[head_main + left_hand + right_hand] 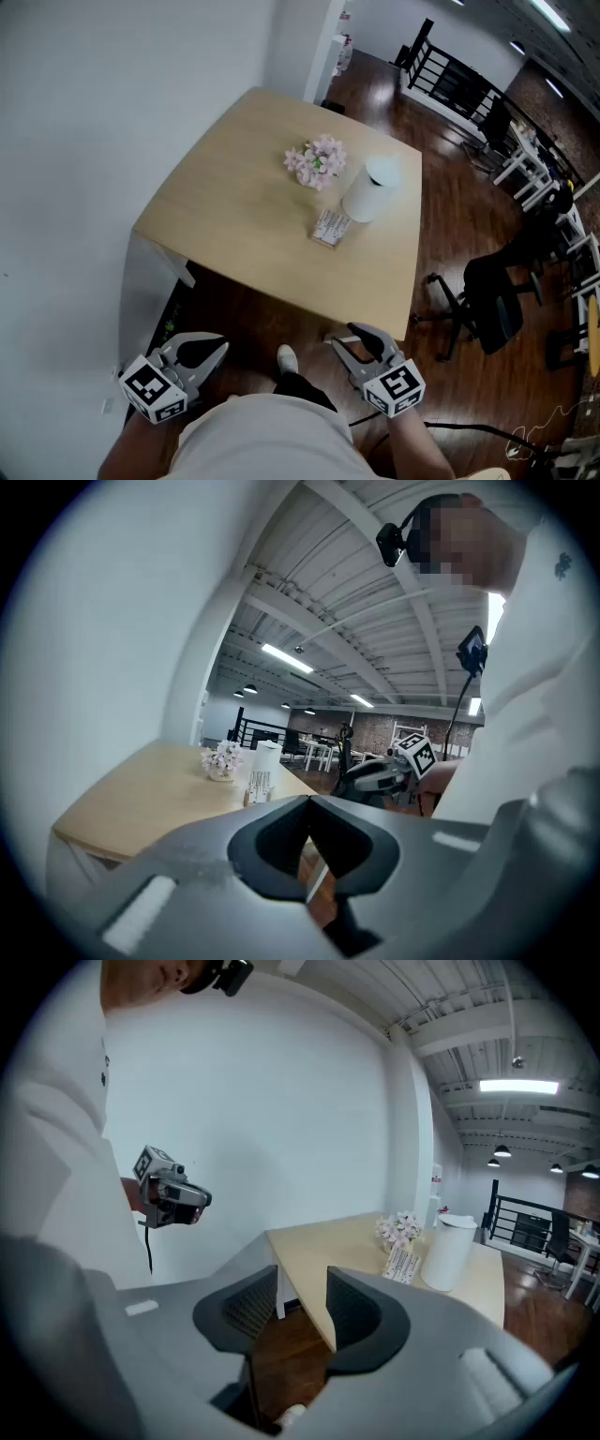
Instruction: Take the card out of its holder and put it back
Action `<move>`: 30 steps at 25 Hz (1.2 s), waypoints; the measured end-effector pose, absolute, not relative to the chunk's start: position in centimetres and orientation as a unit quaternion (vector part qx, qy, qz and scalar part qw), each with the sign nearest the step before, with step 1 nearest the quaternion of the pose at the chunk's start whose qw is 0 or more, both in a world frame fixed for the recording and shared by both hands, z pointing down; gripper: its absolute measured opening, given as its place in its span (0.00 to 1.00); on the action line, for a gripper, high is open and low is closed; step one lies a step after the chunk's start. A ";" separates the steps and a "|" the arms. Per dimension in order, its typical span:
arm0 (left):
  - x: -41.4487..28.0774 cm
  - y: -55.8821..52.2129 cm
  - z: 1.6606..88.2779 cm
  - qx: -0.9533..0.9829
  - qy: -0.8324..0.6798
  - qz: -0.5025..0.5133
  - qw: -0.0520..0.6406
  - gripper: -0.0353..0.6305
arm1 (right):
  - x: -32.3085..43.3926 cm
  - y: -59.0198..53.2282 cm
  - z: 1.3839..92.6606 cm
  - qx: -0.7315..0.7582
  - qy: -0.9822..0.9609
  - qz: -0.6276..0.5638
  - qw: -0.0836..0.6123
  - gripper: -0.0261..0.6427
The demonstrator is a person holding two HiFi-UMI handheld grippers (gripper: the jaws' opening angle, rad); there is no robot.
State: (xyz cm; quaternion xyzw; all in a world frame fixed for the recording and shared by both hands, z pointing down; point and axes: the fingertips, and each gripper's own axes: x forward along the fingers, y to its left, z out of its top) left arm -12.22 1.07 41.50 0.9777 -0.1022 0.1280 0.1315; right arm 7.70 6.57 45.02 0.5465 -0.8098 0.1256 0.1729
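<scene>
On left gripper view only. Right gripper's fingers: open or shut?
Observer: Open. In the right gripper view the fingers of the right gripper stand apart, with nothing between them.
Operator: Is it over the table yet?
Observer: No. In the head view the right gripper and the left gripper both sit short of the near edge of the table, close to the person.

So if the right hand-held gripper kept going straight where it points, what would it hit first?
Probably the near corner of the wooden table, framed between the right hand-held gripper's open jaws; depth is unclear, so it might dip underneath.
</scene>
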 end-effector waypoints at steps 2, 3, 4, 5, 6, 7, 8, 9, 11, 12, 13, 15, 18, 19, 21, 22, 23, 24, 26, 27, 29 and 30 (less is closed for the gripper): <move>-9.8 -0.4 41.2 0.978 -0.109 0.127 0.126 0.06 | 10.8 4.1 45.1 0.544 -0.811 0.119 0.176 0.29; -8.5 -1.0 41.0 0.978 -0.112 0.126 0.124 0.06 | 12.3 2.9 45.2 0.543 -0.812 0.115 0.179 0.29; -7.3 -1.5 40.8 0.978 -0.116 0.124 0.123 0.06 | 13.9 1.7 45.2 0.540 -0.814 0.112 0.182 0.29; -6.2 -1.9 40.5 0.978 -0.120 0.123 0.122 0.06 | 15.4 0.5 45.2 0.537 -0.815 0.109 0.186 0.29; -5.1 -2.3 40.2 0.977 -0.125 0.122 0.122 0.06 | 16.9 -0.7 45.3 0.533 -0.817 0.107 0.189 0.29; -4.1 -2.7 40.0 0.977 -0.129 0.122 0.121 0.06 | 18.2 -2.0 45.5 0.529 -0.820 0.105 0.192 0.29; -3.3 -3.1 39.9 0.976 -0.134 0.123 0.121 0.06 | 19.5 -3.3 45.8 0.525 -0.822 0.104 0.194 0.29; -2.5 -3.6 39.8 0.975 -0.139 0.123 0.120 0.06 | 20.6 -4.6 46.2 0.521 -0.824 0.103 0.196 0.29; -1.0 -4.5 39.8 0.973 -0.151 0.123 0.119 0.06 | 22.7 -7.1 47.3 0.512 -0.828 0.104 0.203 0.29; -0.4 -4.9 39.9 0.972 -0.159 0.124 0.120 0.06 | 23.7 -8.3 47.9 0.507 -0.830 0.106 0.207 0.29; 0.1 -5.2 39.9 0.971 -0.167 0.124 0.121 0.06 | 24.5 -9.4 48.6 0.501 -0.832 0.108 0.211 0.29; 0.8 -5.7 40.0 0.967 -0.185 0.124 0.125 0.06 | 25.7 -11.5 49.8 0.489 -0.837 0.112 0.219 0.29; 1.5 -6.1 40.2 0.961 -0.205 0.129 0.134 0.06 | 27.3 -14.7 51.7 0.474 -0.842 0.115 0.230 0.29; 1.7 -6.2 40.3 0.959 -0.209 0.132 0.137 0.06 | 27.8 -15.8 52.3 0.471 -0.843 0.116 0.233 0.29; 1.9 -6.3 40.7 0.956 -0.215 0.140 0.143 0.06 | 28.5 -17.6 53.5 0.467 -0.844 0.121 0.234 0.29; 2.0 -6.4 40.8 0.954 -0.219 0.144 0.146 0.06 | 28.8 -18.4 54.0 0.465 -0.845 0.126 0.234 0.29; 2.0 -6.6 40.9 0.952 -0.223 0.147 0.149 0.06 | 28.9 -19.1 54.5 0.461 -0.846 0.131 0.233 0.29; 2.1 -6.8 41.0 0.950 -0.228 0.150 0.151 0.06 | 28.9 -19.8 55.1 0.456 -0.848 0.136 0.234 0.29; 2.2 -7.3 41.1 0.948 -0.235 0.152 0.153 0.06 | 28.8 -20.9 56.3 0.444 -0.852 0.144 0.238 0.29; 2.2 -7.5 41.2 0.946 -0.239 0.153 0.155 0.06 | 28.7 -21.4 56.9 0.437 -0.854 0.148 0.240 0.29; 2.1 -7.8 41.3 0.944 -0.244 0.155 0.158 0.06 | 28.5 -22.2 58.0 0.426 -0.857 0.160 0.240 0.28; 2.0 -7.9 41.3 0.943 -0.247 0.156 0.160 0.06 | 28.4 -22.5 58.4 0.421 -0.859 0.166 0.240 0.27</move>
